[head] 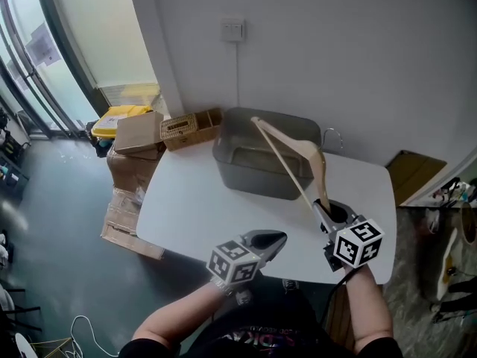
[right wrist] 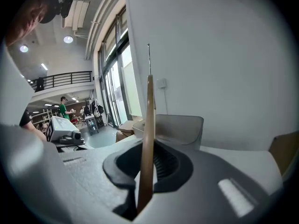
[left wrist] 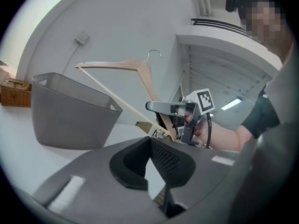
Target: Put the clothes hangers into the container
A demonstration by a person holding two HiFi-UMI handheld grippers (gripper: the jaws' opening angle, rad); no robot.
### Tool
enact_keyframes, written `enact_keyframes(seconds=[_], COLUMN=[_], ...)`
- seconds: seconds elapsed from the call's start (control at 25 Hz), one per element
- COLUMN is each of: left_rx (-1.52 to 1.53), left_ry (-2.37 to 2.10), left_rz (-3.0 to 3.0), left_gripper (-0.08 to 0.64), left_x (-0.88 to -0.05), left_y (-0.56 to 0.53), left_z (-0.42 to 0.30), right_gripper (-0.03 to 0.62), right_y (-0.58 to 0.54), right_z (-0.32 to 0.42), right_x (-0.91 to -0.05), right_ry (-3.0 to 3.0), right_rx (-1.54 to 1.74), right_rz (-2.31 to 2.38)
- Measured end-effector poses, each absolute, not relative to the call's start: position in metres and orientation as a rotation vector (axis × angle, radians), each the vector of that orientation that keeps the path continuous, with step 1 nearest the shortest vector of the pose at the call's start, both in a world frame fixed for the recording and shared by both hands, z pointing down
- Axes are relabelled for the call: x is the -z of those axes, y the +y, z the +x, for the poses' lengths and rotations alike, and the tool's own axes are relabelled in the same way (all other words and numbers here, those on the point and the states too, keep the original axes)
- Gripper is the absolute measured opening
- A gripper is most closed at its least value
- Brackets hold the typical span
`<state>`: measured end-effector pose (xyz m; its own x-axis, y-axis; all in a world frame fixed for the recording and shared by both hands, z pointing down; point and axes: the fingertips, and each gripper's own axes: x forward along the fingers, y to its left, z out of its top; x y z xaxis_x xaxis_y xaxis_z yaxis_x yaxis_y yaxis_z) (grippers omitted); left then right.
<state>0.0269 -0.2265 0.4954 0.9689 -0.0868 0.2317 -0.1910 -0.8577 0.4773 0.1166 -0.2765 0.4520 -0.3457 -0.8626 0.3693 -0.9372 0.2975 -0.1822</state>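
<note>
The right gripper [head: 328,213] clamps one end of the pale wooden clothes hanger [head: 287,159], whose length slants away over the grey rectangular container [head: 253,177] at the white table's [head: 186,200] far edge, while the left gripper [head: 276,239] hangs closed and empty.

Pretty evenly lit overall. In the head view, daylight comes in through the tall glass doors [head: 30,58] on the left, so the white table [head: 186,200] is bright but not blown out. There's only a soft shadow along the near foot of the grey container [head: 257,179].

Both gripper views are heavy fisheye, with black vignette in the corners and straight lines bowing near the rim. In the left gripper view a ceiling strip light [left wrist: 231,104] glares a little. The left gripper [left wrist: 150,164] sits close to the lens and looks soft. In the right gripper view round ceiling lights [right wrist: 68,39] show as hot spots. The wooden hanger [right wrist: 148,139] blurs where it meets the right gripper [right wrist: 145,169].
</note>
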Motion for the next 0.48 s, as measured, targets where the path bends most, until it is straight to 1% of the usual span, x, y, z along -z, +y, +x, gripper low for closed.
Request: enact_keyframes(seconds=[0.48], left_rx=[-0.282], left_ry=[-0.423], left_rz=[2.596], left_gripper=[0.003], left_x=[-0.5], left_y=[-0.283], left_z=[0.067], right_gripper=[0.034], right_y=[-0.356], right_z=[0.154], right_x=[-0.45], right_ry=[-2.263], right_rx=[-0.288], right_rz=[1.309])
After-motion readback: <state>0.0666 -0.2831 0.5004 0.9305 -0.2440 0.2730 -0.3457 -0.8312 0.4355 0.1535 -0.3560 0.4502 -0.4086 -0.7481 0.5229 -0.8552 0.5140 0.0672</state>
